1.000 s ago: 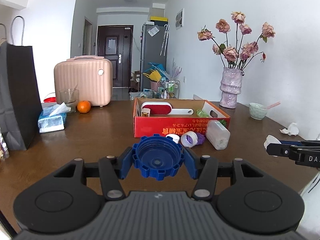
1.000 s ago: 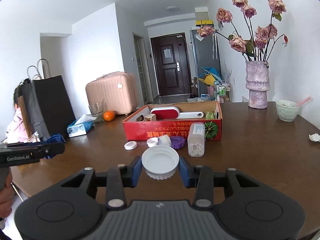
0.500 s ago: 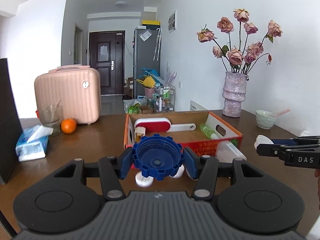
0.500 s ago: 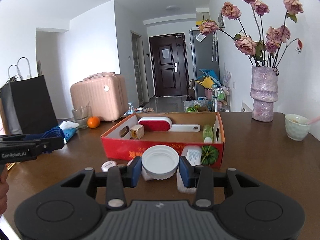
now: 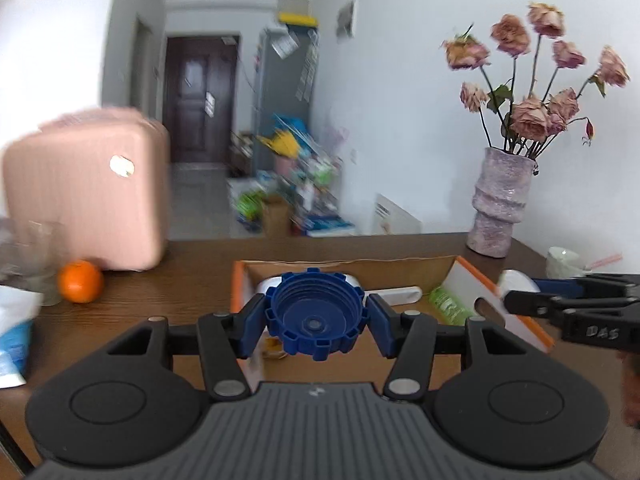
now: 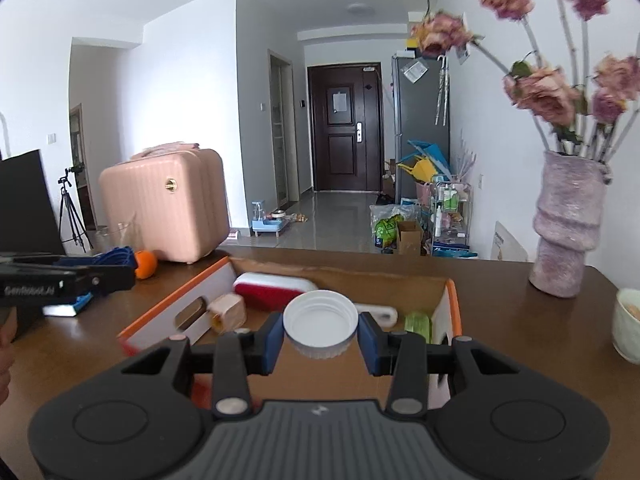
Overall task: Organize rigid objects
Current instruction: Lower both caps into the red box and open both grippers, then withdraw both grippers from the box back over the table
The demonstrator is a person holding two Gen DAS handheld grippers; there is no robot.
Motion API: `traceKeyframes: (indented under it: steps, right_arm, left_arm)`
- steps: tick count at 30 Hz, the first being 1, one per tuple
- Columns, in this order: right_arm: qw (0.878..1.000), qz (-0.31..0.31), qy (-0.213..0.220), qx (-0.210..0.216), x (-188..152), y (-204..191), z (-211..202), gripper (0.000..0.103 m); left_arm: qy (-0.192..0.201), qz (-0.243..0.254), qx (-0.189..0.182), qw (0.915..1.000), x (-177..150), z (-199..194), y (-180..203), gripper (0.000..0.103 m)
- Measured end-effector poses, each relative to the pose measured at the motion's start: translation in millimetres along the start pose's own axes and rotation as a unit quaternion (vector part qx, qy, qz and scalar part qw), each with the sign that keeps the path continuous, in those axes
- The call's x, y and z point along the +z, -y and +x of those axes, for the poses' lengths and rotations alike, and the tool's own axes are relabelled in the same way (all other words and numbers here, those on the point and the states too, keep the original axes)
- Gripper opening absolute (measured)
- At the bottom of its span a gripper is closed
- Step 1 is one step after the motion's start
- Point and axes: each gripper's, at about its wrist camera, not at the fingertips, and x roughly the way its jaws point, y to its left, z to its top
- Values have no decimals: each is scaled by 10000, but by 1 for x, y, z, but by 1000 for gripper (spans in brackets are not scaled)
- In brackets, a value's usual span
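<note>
My left gripper [image 5: 316, 320] is shut on a blue ridged cap [image 5: 316, 314] and holds it above the near end of the orange cardboard box [image 5: 520, 320]. My right gripper [image 6: 320, 332] is shut on a white cap [image 6: 320, 322] and holds it over the same box [image 6: 160, 314]. Inside the box lie a red and white brush [image 6: 276, 290], a small tan cube [image 6: 228, 312] and a green bottle [image 6: 418, 324]. Each gripper shows at the edge of the other's view, the right one [image 5: 568, 304] and the left one [image 6: 60, 278].
A pink case [image 6: 168, 204], an orange [image 5: 80, 282], a glass [image 5: 38, 256] and a tissue pack [image 5: 12, 336] stand to the left. A purple vase with dried roses [image 6: 568, 224] and a pale bowl [image 6: 628, 324] stand to the right on the brown table [image 6: 520, 320].
Both grippers have moved forward and up, from in front of the box to over its open top, each still holding its cap. The caps and container in front of the box have dropped out of view.
</note>
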Motion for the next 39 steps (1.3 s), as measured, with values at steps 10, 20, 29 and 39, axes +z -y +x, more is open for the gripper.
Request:
traceKeyframes:
  steps: [10,20,29,39]
  right_arm:
    - [9844,658,-1616,207,41,57,168,39]
    - [9757,240,-2162,-252,24,52,210,61]
    - [9803,-125,-1937,-360,60,39,148,64]
    - [9939,-217,-1013,-375,106,-3,-2,74]
  left_arm:
    - [-1440,483,-5,9884,28,160,0,55]
    - [-1768,530,-101,9828,18,175,-3,74]
    - [-1127,314,48,9931,58,92,-15,79]
    - [21,440,960,9944,73,-61,6,85]
